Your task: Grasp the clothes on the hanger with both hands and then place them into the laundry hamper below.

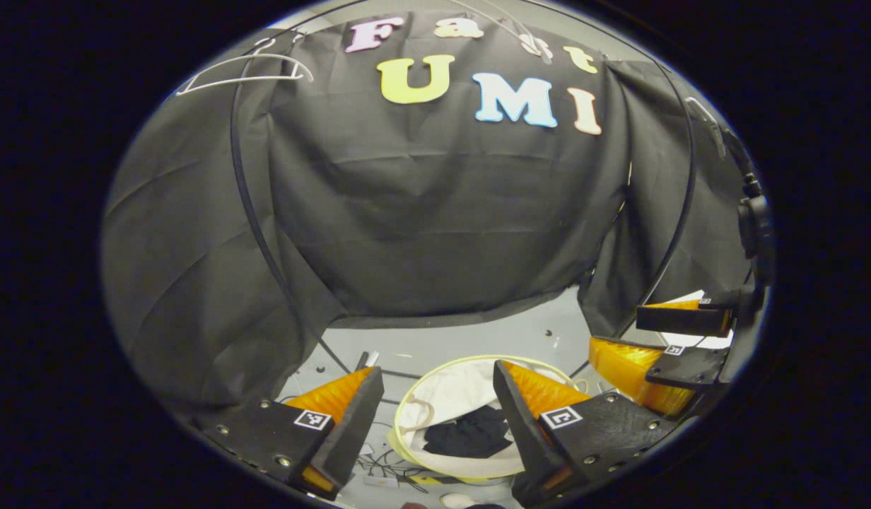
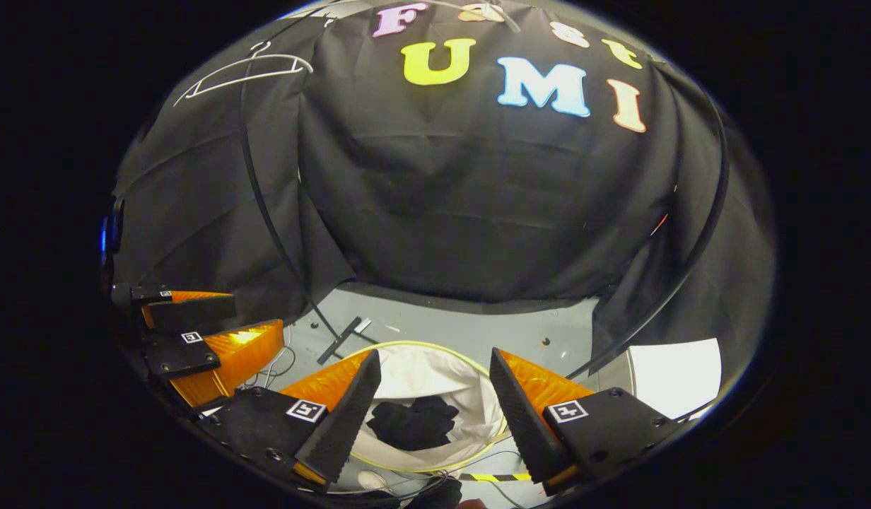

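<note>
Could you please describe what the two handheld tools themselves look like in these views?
Both match: the left tool and the right tool each have two wedge-shaped fingers with ribbed inner faces, translucent shells behind them, bolted dark mounting plates, and a small square black-and-white marker tag on each plate.

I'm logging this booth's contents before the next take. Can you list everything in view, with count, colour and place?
Hanger: one, white, bare, hanging high at upper left against the wall.
Laundry hamper: one, white with a pale yellow rim, on the floor below both grippers.
Clothes: one dark bundle, lying inside the hamper.
Black cloth: one, draped as the booth's back wall.
Cables: two, black, curving down the cloth at left and right.
Floor: grey, at the foot of the cloth.
Left gripper: one, open, over the hamper.
Right gripper: one, open, over the hamper.
</note>
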{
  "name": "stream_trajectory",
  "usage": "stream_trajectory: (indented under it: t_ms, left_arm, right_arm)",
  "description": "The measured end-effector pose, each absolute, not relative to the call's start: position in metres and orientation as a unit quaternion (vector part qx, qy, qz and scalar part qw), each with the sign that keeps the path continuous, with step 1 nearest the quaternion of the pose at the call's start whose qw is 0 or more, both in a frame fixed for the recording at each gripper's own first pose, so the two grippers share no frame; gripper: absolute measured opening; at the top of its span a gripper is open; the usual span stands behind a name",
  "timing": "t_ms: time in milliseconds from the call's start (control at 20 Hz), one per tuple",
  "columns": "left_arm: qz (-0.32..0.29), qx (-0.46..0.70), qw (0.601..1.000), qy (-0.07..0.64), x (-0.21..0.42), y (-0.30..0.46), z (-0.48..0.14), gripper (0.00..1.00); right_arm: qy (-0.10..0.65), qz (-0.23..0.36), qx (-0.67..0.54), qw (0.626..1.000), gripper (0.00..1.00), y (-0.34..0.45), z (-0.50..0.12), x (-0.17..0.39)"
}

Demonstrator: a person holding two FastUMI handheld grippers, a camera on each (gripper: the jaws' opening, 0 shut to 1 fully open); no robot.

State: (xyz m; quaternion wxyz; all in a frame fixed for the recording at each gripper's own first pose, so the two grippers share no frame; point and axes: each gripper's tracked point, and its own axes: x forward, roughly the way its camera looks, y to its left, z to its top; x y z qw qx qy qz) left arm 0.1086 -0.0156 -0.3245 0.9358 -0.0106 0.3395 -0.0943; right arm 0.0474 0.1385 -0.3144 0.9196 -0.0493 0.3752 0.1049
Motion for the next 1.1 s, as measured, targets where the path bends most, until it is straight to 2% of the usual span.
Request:
stream_trajectory:
  t_ms: [600,1100]
  left_arm:
    - [-0.069,-0.010,0.980,0.185,0.117,-0.002,-0.156,0.92]
    - [-0.075,-0.006,0.993,0.087,0.065,-0.013,-0.036,0.92]
  right_arm:
    - [0.224,0.069,-0.031,0.972,0.96,0.081,-0.156,0.049]
    - [0.128,0.047,-0.018,0.990,0.96,0.019,-0.053,0.004]
